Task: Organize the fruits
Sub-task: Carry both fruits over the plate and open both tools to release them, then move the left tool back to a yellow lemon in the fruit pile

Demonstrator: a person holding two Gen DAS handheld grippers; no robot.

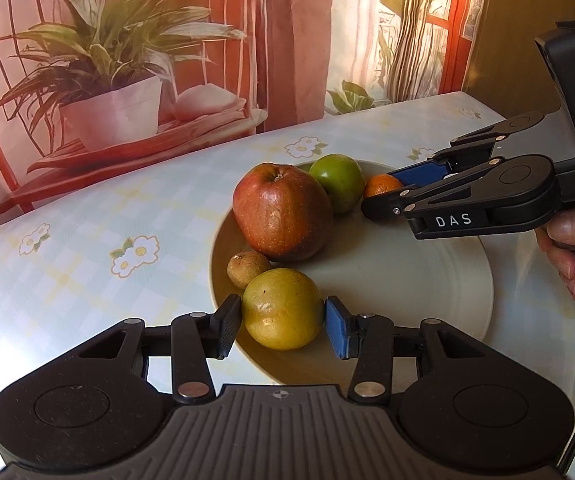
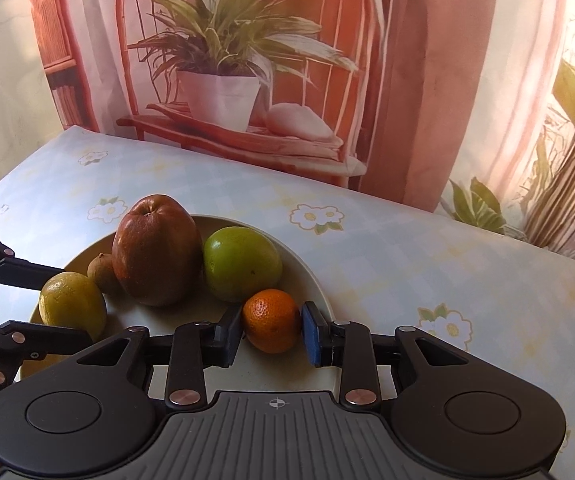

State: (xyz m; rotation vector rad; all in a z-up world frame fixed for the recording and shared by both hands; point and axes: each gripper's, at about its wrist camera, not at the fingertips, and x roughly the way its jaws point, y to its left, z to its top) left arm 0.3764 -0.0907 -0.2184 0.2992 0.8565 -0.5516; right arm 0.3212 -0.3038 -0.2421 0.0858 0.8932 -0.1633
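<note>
Grey plate (image 1: 467, 300) holds five fruits; left tool (image 1: 283, 320) grips yellow fruit (image 1: 282, 309), right tool (image 2: 272, 330) grips orange (image 2: 271, 319).

Warm daylight, soft shadows, sharp focus (fisheye bending at edges, corners dark).

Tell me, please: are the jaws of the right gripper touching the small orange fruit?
Touching. In the right wrist view both jaws of the right gripper press against the sides of the small orange fruit, with no gap visible.

plate (image 1: 427, 280): glazed, smooth | tablecloth (image 1: 87, 220): glossy (plastic-looking) | orange (image 2: 273, 326): dimpled | apple (image 1: 283, 212): speckled
</note>
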